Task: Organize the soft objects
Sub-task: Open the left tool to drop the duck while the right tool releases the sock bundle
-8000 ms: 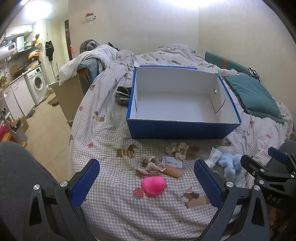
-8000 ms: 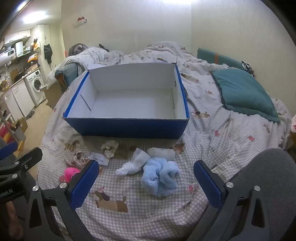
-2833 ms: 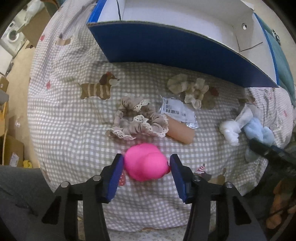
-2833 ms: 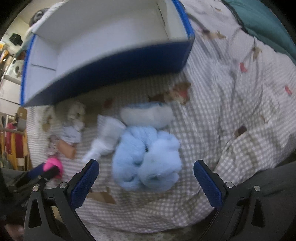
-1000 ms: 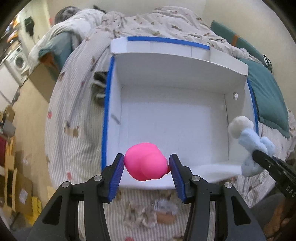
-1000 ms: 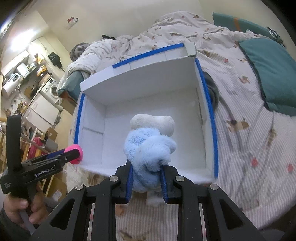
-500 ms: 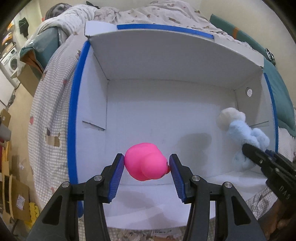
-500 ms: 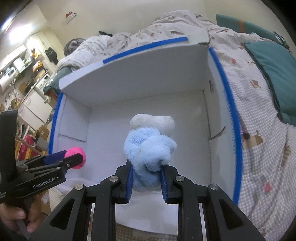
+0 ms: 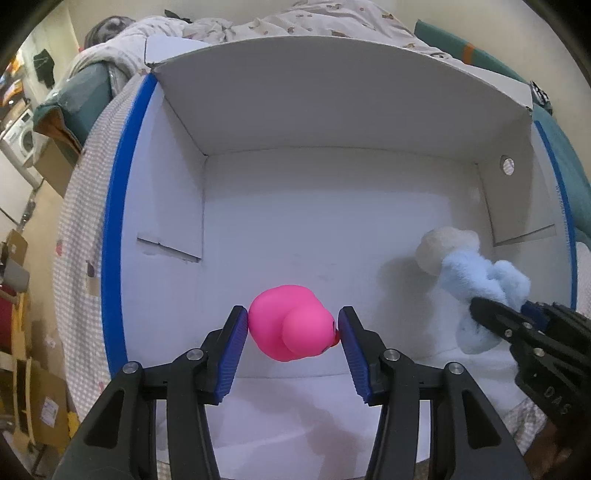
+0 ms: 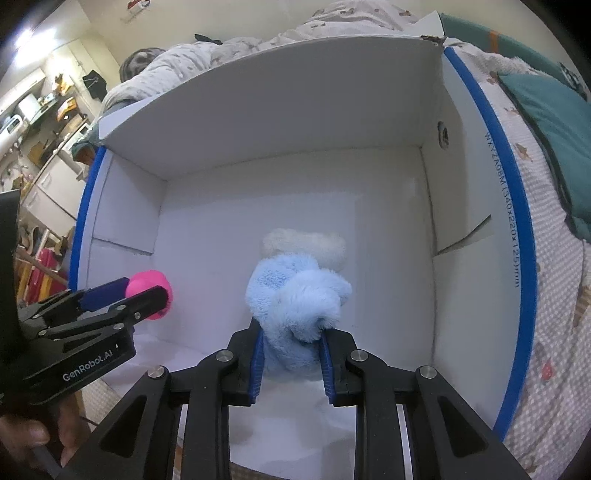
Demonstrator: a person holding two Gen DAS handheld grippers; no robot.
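My left gripper is shut on a pink rubber duck and holds it inside the white box with blue rim, a little above its floor, near the front left. My right gripper is shut on a fluffy light-blue and cream plush and holds it inside the same box, right of the duck. The plush and right gripper show at the right of the left wrist view. The duck and left gripper show at the left of the right wrist view.
The box sits on a checked bedspread with dog prints. A teal pillow lies to the right. A rumpled duvet lies behind the box. The floor, cardboard and a washing machine are to the left.
Both grippers have moved forward and down into the box with their toys; the box walls now fill the views. Both grips are unchanged.
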